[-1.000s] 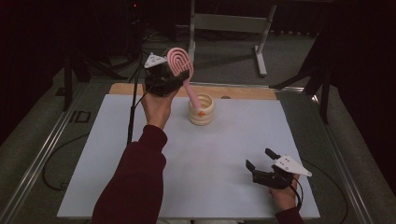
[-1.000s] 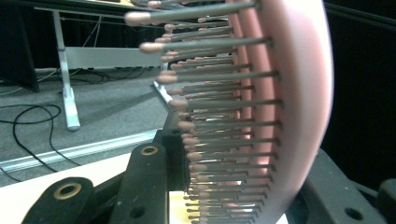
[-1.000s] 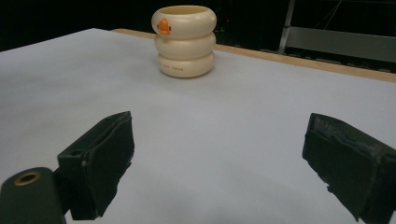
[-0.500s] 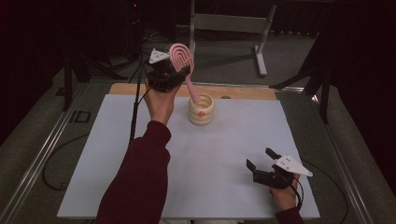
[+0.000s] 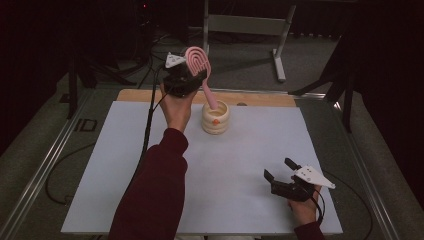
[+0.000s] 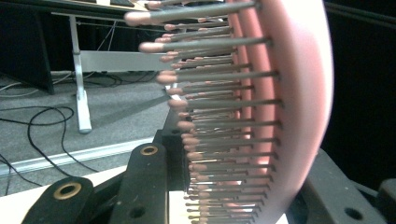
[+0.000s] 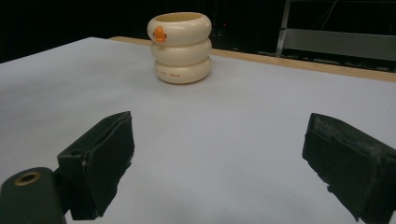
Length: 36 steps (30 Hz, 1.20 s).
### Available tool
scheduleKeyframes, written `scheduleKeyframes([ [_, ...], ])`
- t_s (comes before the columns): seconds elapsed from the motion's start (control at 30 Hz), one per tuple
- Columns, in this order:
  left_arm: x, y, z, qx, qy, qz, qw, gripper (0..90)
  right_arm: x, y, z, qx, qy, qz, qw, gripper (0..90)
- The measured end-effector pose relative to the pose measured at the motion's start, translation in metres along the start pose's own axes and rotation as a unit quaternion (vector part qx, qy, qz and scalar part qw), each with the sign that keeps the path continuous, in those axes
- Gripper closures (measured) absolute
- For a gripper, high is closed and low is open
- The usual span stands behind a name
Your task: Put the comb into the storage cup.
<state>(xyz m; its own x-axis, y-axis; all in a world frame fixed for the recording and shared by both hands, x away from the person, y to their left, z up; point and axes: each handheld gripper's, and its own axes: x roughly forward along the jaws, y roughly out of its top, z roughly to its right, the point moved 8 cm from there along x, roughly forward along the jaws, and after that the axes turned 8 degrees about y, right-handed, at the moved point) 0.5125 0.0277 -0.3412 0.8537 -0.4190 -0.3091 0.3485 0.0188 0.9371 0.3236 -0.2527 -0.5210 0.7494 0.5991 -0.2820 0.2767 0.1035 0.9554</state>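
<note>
Left arm stretched fwd, left gripper (image 5: 192, 75) raised high at table's far side, jaws clamped, right gripper (image 5: 282, 172) low near front-right, jaws spread wide, nothing between

You're working in a lab-style recording bay, not a home. Black curtains (image 5: 385, 75) close off the room from 9 through 3 o'clock, a metal stand (image 5: 245, 25) sits on grey carpet (image 5: 320, 70) at 12, loose cables (image 5: 40, 135) trail at 10, and your table (image 5: 250, 150) wears a plain white sheet.
</note>
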Motion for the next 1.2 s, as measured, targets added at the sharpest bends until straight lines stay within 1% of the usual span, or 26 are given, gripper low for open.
scheduleKeyframes([
  [0.17,0.01,-0.005,0.004,0.006,0.003,-0.003,1.0,64.4,0.0,0.001,0.001,0.001,0.0,0.003,1.0,8.9],
  [0.6,0.026,-0.015,0.004,0.003,0.013,-0.011,0.9998,64.4,-0.001,0.001,0.002,0.006,-0.001,0.005,1.0,8.9],
  [0.73,0.03,-0.015,0.004,-0.005,0.015,-0.008,0.9998,64.4,-0.001,0.003,0.0,0.012,0.003,0.01,0.9999,8.9],
  [0.83,0.034,-0.016,0.003,-0.01,0.018,-0.007,0.9998,64.4,-0.001,0.003,0.0,0.01,0.005,0.011,0.9999,8.9],
  [0.93,0.036,-0.018,0.002,-0.01,0.021,-0.009,0.9997,64.3,-0.001,0.002,0.001,0.014,0.003,0.009,0.9999,8.9],
  [1.07,0.04,-0.021,0.002,-0.01,0.025,-0.011,0.9996,64.3,-0.001,0.003,0.002,0.013,0.002,0.011,0.9998,8.9],
  [1.13,0.041,-0.021,0.003,-0.013,0.025,-0.01,0.9996,64.3,-0.002,0.003,0.002,0.015,0.002,0.012,0.9998,8.9],
  [1.2,0.043,-0.022,0.005,-0.012,0.025,-0.011,0.9996,64.3,-0.002,0.003,0.002,0.016,0.002,0.012,0.9998,8.9],
])
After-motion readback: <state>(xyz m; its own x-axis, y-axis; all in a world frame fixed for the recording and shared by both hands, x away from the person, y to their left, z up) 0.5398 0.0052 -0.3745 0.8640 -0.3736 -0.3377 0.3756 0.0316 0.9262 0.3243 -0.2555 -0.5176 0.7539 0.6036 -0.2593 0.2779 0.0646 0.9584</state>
